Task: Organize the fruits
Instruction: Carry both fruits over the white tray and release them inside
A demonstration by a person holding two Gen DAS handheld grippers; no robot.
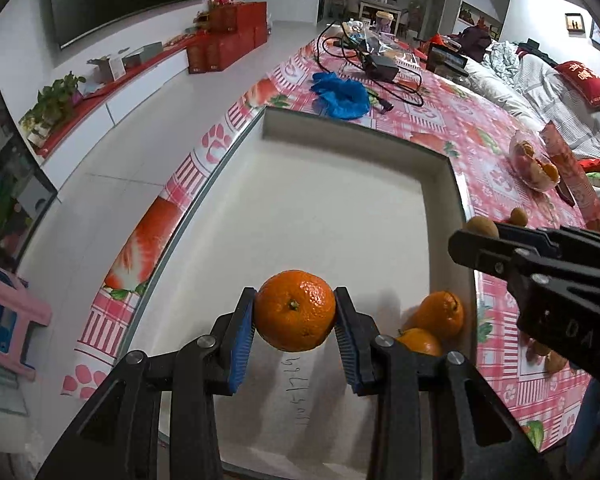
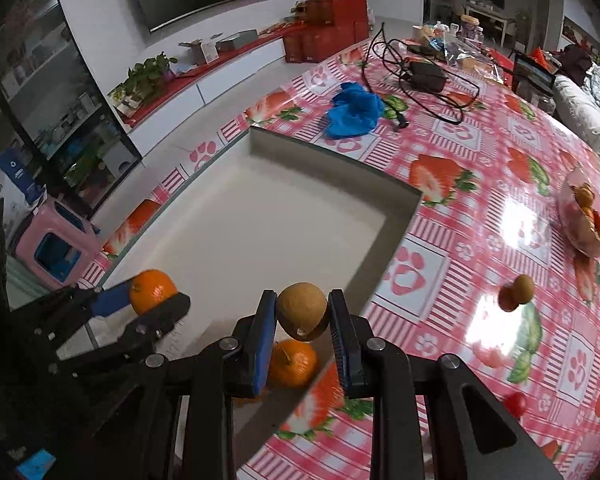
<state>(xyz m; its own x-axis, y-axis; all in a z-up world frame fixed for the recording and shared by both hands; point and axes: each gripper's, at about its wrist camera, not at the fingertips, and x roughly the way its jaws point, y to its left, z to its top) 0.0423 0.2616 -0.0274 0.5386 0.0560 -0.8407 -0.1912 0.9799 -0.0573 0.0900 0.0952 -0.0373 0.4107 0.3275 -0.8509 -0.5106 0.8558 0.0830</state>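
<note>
My left gripper (image 1: 295, 311) is shut on a mandarin (image 1: 295, 310) and holds it above the white tray (image 1: 444, 216). Two more mandarins (image 1: 440, 314) lie in the tray's near right corner. My right gripper (image 2: 302, 312) is shut on a brown kiwi (image 2: 302, 310), above the tray's right rim and over a mandarin (image 2: 294, 362). The right gripper also shows in the left wrist view (image 1: 472, 236), holding the kiwi (image 1: 482, 226). The left gripper shows in the right wrist view (image 2: 156, 300) with its mandarin (image 2: 153, 291).
A small kiwi and a brown fruit (image 2: 516, 292) lie on the strawberry-print tablecloth (image 2: 480, 152). A small red fruit (image 2: 515, 403) lies nearer. A clear bag of fruit (image 2: 590, 220) sits far right. A blue cloth (image 2: 354, 114) and black cables (image 2: 424, 72) lie beyond the tray.
</note>
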